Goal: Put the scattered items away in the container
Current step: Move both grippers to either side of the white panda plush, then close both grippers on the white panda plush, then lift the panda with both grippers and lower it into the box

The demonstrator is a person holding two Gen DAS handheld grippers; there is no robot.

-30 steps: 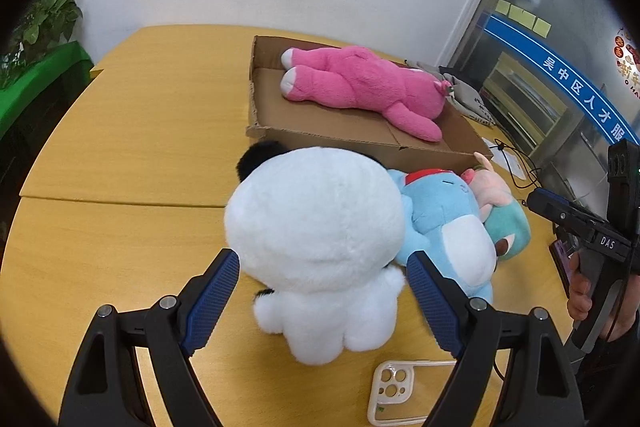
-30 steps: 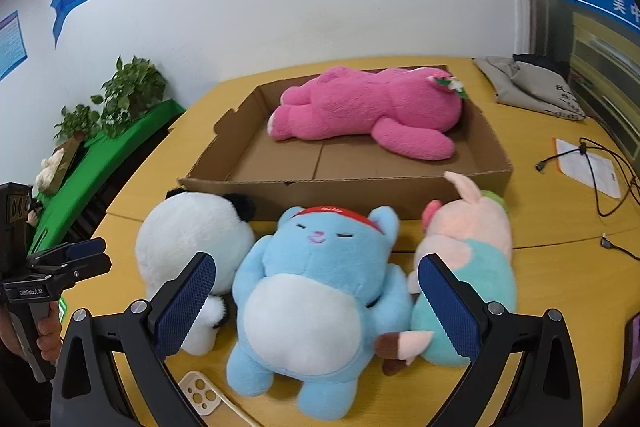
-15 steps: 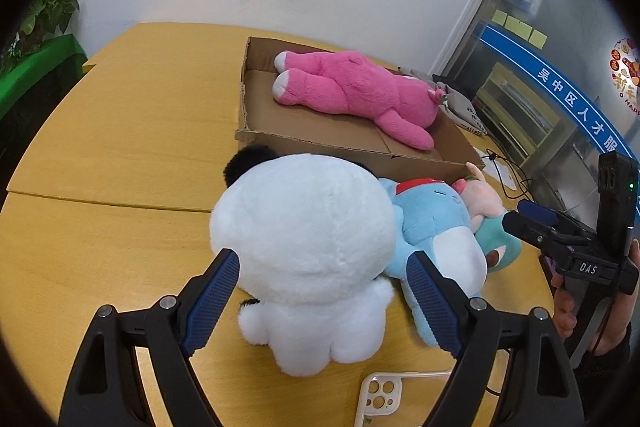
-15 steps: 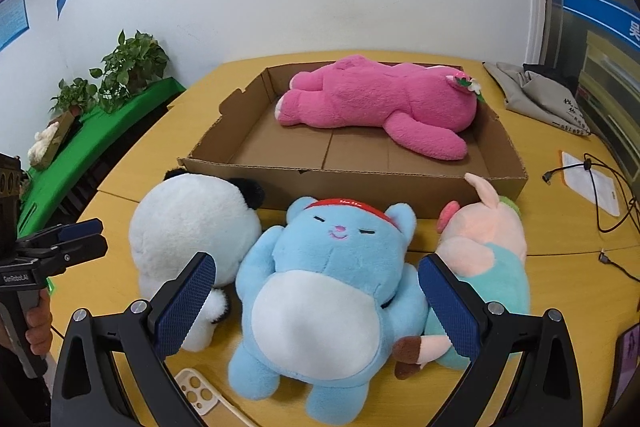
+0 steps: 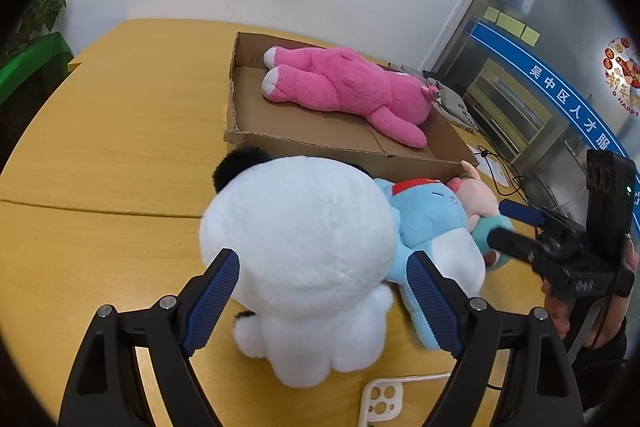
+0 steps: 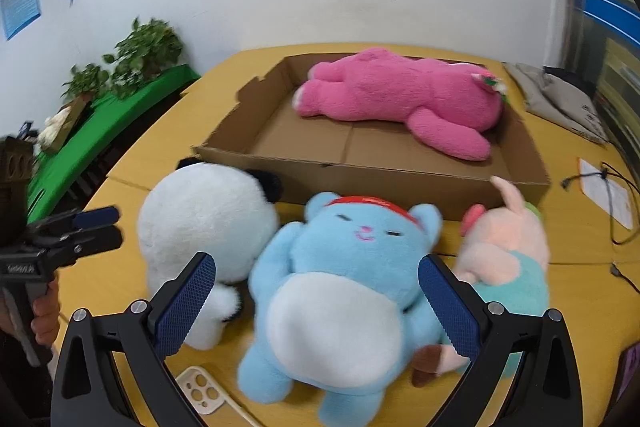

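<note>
A shallow cardboard box lies on the yellow table with a pink plush inside. In front of it lie a white panda plush, a blue plush with a red headband and a pink-and-teal plush. My left gripper is open, its fingers on either side of the panda's head. My right gripper is open, its fingers on either side of the blue plush's belly. Each gripper also shows in the other view: the right one, the left one.
A cream phone case lies on the table near the front edge. A grey cloth bag, a paper and black cables lie right of the box. Potted plants stand on a green cabinet to the left.
Both grippers have moved forward toward the plush toys. The left now straddles the panda's head and the right straddles the blue plush. Both stay open.
</note>
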